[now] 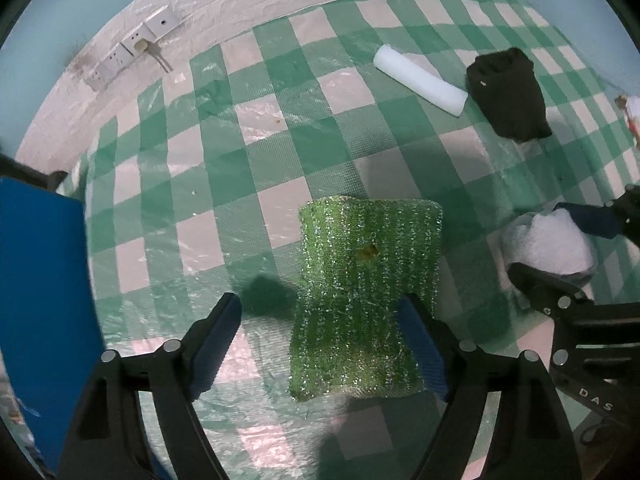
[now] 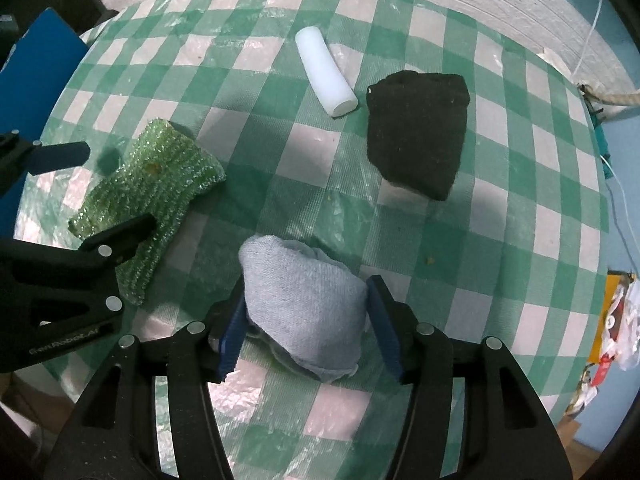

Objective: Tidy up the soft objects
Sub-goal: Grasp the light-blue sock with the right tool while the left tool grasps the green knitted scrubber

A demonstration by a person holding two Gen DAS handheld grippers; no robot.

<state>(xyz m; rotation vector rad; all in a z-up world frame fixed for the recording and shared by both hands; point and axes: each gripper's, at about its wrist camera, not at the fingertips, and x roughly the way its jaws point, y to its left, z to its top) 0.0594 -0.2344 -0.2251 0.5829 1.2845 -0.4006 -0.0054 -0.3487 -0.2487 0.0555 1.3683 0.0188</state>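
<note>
Nearest the right wrist lens, a bundled pale blue cloth (image 2: pixel 306 312) pinched between the blue pads of the right gripper (image 2: pixel 308 328), resting on the green-and-white checked tablecloth (image 2: pixel 500 280) close to its near edge. Just left of it, a glittery green scrubbing sponge (image 1: pixel 366 300) lying flat, bracketed by the left gripper (image 1: pixel 320 344); fingers spread wide, the right pad (image 1: pixel 424 352) touching or nearly touching the sponge's side, the left pad (image 1: pixel 216 344) clearly apart from it. Small brown spot near the sponge's middle. Toward the far side of the tablecloth, a white foam cylinder (image 2: pixel 326 76) lying on its side, one end just beside a folded black cloth (image 2: pixel 420 136); contact between the two impossible to tell. No containers seen among the soft items. A blue board (image 1: pixel 44 300) at the left edge of the table. Beyond the far edge, a white textured wall (image 1: pixel 224 12) with a row of wall sockets (image 1: pixel 128 50), one with a plug in it. Pale blue wall (image 2: pixel 624 180) to the right.
</note>
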